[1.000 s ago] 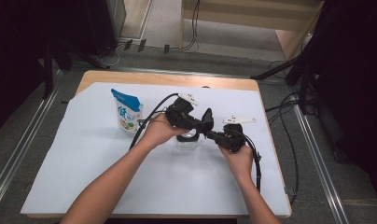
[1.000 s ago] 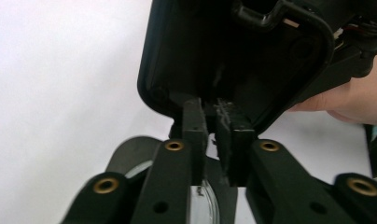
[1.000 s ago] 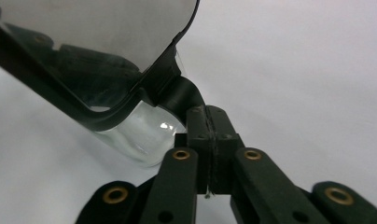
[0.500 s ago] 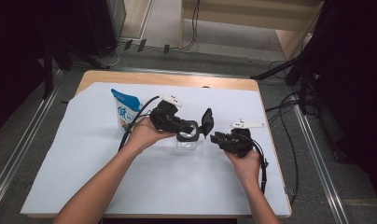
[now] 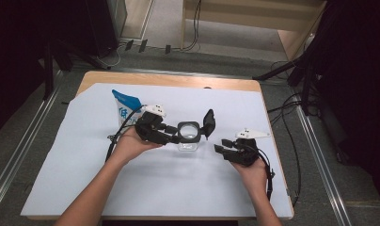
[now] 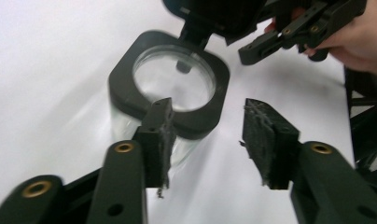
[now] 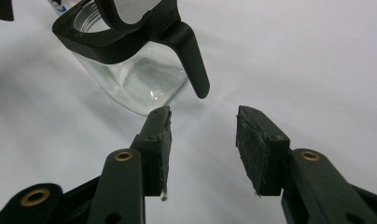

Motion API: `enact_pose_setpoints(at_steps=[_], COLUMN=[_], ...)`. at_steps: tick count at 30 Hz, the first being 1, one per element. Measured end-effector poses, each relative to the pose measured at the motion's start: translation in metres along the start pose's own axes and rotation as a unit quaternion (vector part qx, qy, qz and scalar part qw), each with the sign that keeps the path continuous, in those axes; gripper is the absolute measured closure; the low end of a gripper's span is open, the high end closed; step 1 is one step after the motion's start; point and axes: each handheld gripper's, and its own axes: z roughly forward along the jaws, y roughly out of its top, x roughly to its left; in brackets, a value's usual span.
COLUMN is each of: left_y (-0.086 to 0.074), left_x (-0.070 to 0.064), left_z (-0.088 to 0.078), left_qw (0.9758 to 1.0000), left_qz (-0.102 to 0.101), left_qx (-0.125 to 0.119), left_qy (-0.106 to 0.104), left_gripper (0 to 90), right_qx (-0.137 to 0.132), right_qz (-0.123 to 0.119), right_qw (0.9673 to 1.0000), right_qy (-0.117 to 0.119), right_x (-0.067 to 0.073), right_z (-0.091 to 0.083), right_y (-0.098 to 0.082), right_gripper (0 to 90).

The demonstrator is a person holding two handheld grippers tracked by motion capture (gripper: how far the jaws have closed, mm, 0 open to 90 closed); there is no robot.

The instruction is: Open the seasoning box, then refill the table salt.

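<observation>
A clear jar (image 5: 188,139) with a black square rim stands at mid-table, its black lid (image 5: 209,123) flipped up on the right side. My left gripper (image 5: 173,133) is just left of the rim; its jaws have just been opening and hold nothing. In the left gripper view the jar (image 6: 170,88) sits just beyond my open left gripper (image 6: 210,135). My right gripper (image 5: 219,147) is apart from the jar on its right, and its jaws have also just been opening, empty. The right gripper view shows the jar (image 7: 130,70) and hanging lid (image 7: 189,51) ahead of my right gripper (image 7: 203,144).
A blue and white pouch (image 5: 124,106) stands behind the left hand. The table carries a white sheet (image 5: 178,188) with wooden edge (image 5: 169,79) at the back. Cables trail from both grippers toward the front. Metal rails run along both sides on the floor.
Both grippers have drawn back from the jar, the left one to the left and the right one to the right. Their jaws stand wider apart than before.
</observation>
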Motion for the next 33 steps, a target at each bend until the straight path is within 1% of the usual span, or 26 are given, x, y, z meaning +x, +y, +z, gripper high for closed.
enact_pose_setpoints(at_steps=[1,3,5,6,7,11,12,15,18,20,21,22,23,26,27,29,30,33], left_y=[-0.003,-0.006,-0.01,-0.01,-0.013,-0.017,-0.018,-0.022,-0.023,-0.026,-0.026,-0.027,-0.028,-0.03,-0.031,-0.032,-0.034,-0.037], left_x=[0.001,0.001,0.002,0.002,0.003,0.004,0.004,0.005,0.006,0.008,0.008,0.01,0.011,0.014,0.015,0.016,0.017,0.02], left_z=[-0.005,-0.011,-0.015,-0.015,-0.019,-0.025,-0.027,-0.036,-0.041,-0.047,-0.047,-0.051,-0.053,-0.06,-0.062,-0.064,-0.07,-0.08], left_qw=[0.9999,0.9998,0.9996,0.9996,0.9994,0.9996,0.9995,0.9993,0.9992,0.999,0.999,0.9988,0.9987,0.9981,0.9978,0.9977,0.9973,0.9964], left_qz=[-0.006,-0.009,-0.015,-0.015,-0.02,-0.02,-0.021,-0.028,-0.027,-0.03,-0.03,-0.033,-0.031,-0.037,-0.038,-0.04,-0.045,-0.048], left_qx=[-0.011,-0.016,-0.024,-0.024,-0.026,-0.02,-0.018,-0.021,-0.021,-0.024,-0.024,-0.024,-0.027,-0.031,-0.032,-0.033,-0.033,-0.035], left_qy=[-0.004,0.004,0.002,0.002,0.006,0.009,0.015,0.015,0.021,0.024,0.024,0.029,0.031,0.039,0.044,0.045,0.047,0.06], left_gripper=[51.3,47.2,43.1,41.7,41.0,41.3,41.3,41.2,41.2,41.4,41.4,41.4,41.5,41.9,42.0,41.9,41.7,41.2], right_qx=[-0.001,-0.005,-0.005,-0.007,-0.007,-0.008,-0.008,-0.004,-0.001,-0.002,-0.002,-0.005,-0.004,0.0,0.001,0.004,0.016,0.015], right_qz=[0.0,0.0,-0.004,-0.006,-0.004,-0.001,-0.002,-0.003,0.0,0.0,0.0,0.0,-0.001,0.001,0.001,0.0,-0.002,-0.007], right_qw=[1.0,1.0,0.9999,0.9999,0.9999,0.9998,0.9998,0.9998,0.9997,0.9997,0.9997,0.9997,0.9997,0.9997,0.9997,0.9997,0.9996,0.9995], right_qy=[0.002,0.008,0.01,0.01,0.011,0.016,0.016,0.019,0.023,0.024,0.024,0.024,0.024,0.024,0.025,0.025,0.022,0.026], right_x=[0.0,0.0,0.001,0.002,0.002,0.002,0.002,0.001,0.0,0.001,0.001,0.001,0.0,0.0,0.0,-0.001,0.0,0.002], right_z=[0.001,0.002,0.004,0.005,0.005,0.007,0.008,0.011,0.013,0.013,0.013,0.012,0.012,0.013,0.014,0.014,0.016,0.019], right_y=[0.001,0.002,0.002,0.003,0.003,0.004,0.004,0.005,0.005,0.005,0.005,0.005,0.005,0.005,0.005,0.006,0.008,0.01], right_gripper=[55.3,53.9,52.8,52.7,52.7,52.7,52.9,53.3,53.7,53.8,53.8,53.8,53.8,53.6,53.6,53.4,52.8,52.6])
